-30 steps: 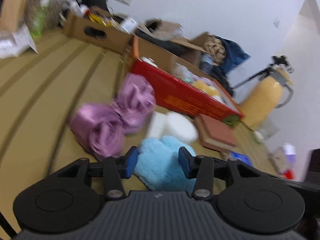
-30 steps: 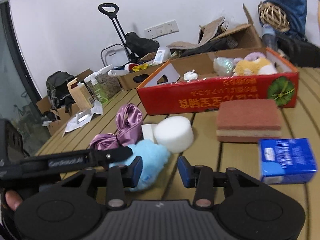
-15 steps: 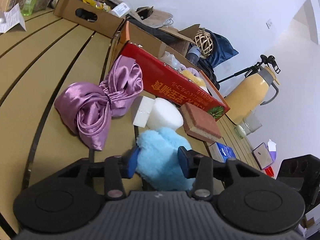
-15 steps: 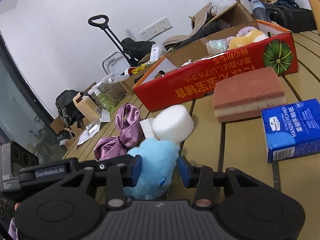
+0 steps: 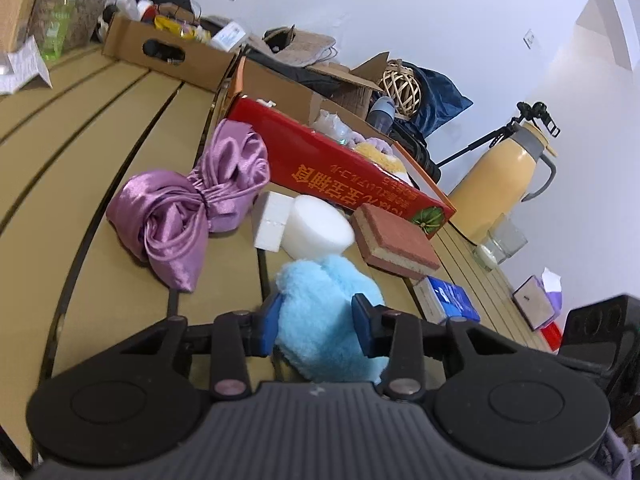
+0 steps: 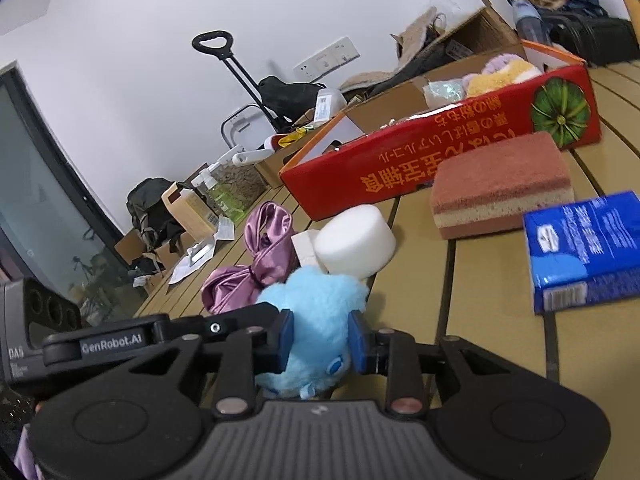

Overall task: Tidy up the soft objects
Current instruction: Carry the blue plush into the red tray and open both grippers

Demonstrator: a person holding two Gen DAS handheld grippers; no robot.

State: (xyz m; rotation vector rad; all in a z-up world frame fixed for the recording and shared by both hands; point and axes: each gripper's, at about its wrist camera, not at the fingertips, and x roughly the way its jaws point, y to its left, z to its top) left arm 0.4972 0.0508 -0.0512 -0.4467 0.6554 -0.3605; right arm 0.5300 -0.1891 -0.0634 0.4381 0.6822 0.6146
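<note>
Both grippers are on the same fluffy blue plush toy (image 5: 326, 320) here: the left gripper (image 5: 316, 326) has its blue pads pressed into the fur on either side, and the right gripper (image 6: 321, 340) is clamped on it too, squeezing it near the face end where you can see a little blue eye. The plush sits on the slatted wooden table (image 5: 100, 128), touching a white foam cylinder (image 5: 318, 228) with a white foam block (image 5: 272, 220) right beside that. A purple satin bow (image 5: 192, 204) lies to the left of those. Behind them is the red cardboard box (image 5: 344, 180) with some soft stuff already inside, a reddish sponge (image 6: 500, 184) in front of it, and a blue tissue pack (image 6: 584, 248) nearby.
</note>
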